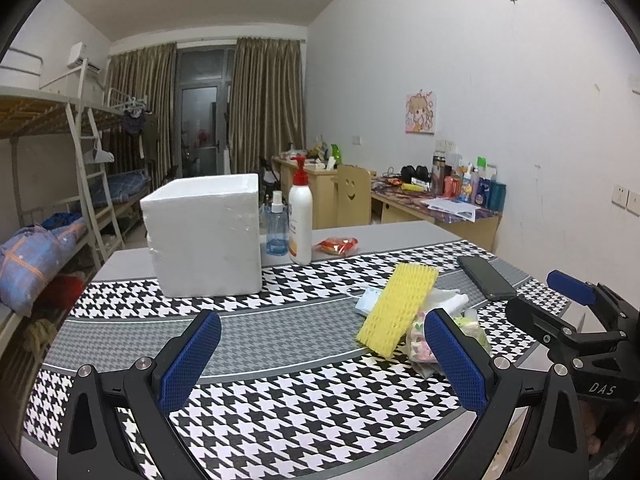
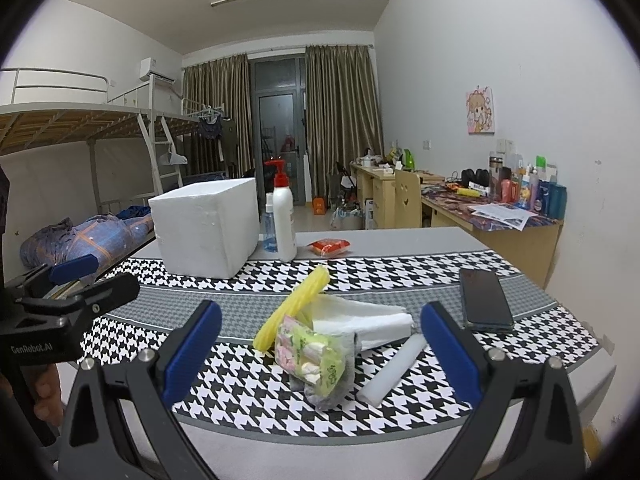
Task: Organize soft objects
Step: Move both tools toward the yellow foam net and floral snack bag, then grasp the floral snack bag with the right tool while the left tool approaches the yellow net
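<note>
The yellow foam net [image 2: 294,307] leans tilted on the pile of soft things, its long axis rising from the near cloth edge toward the white foam box [image 2: 206,226], which stands beyond it. The right wrist view alone shows a white foam tube [image 2: 394,368] lying right of the candy bag [image 2: 316,356] (the left view hides it behind a finger). Both the left gripper [image 1: 322,360] and the right gripper [image 2: 320,354] have fingers spread wide, holding and touching nothing
</note>
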`<action>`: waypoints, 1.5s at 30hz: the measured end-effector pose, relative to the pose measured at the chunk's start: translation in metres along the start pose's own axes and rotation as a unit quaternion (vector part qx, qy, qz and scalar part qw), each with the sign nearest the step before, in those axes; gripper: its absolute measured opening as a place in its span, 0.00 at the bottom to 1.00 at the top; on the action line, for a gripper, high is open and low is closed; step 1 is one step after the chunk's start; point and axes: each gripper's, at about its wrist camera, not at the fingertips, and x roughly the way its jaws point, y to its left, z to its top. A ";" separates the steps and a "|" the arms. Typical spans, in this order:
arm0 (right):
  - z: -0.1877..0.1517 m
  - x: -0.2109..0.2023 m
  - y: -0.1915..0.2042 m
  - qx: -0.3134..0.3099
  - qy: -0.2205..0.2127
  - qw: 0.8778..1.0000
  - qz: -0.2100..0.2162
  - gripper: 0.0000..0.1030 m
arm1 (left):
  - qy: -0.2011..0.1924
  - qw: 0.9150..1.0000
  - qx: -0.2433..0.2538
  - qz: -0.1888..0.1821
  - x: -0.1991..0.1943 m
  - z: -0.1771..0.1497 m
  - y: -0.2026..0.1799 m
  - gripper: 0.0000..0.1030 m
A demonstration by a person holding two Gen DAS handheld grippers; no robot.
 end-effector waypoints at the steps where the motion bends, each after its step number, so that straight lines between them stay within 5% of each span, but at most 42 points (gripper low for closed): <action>1: 0.000 0.001 0.000 0.000 0.001 1.000 0.000 0.98 | 0.003 1.000 0.000 0.000 0.003 0.001 0.000 0.99; 21: -0.007 0.022 -0.015 0.007 0.041 0.999 -0.010 0.98 | 0.044 0.999 0.016 -0.022 0.049 0.005 -0.015 0.99; 34: -0.016 0.043 -0.013 0.001 0.078 0.997 0.024 0.98 | 0.077 0.996 0.016 -0.029 0.073 -0.004 -0.016 0.99; 45: -0.024 0.064 -0.016 0.008 0.124 0.990 0.061 0.72 | 0.088 0.996 0.017 -0.023 0.083 -0.007 -0.016 0.99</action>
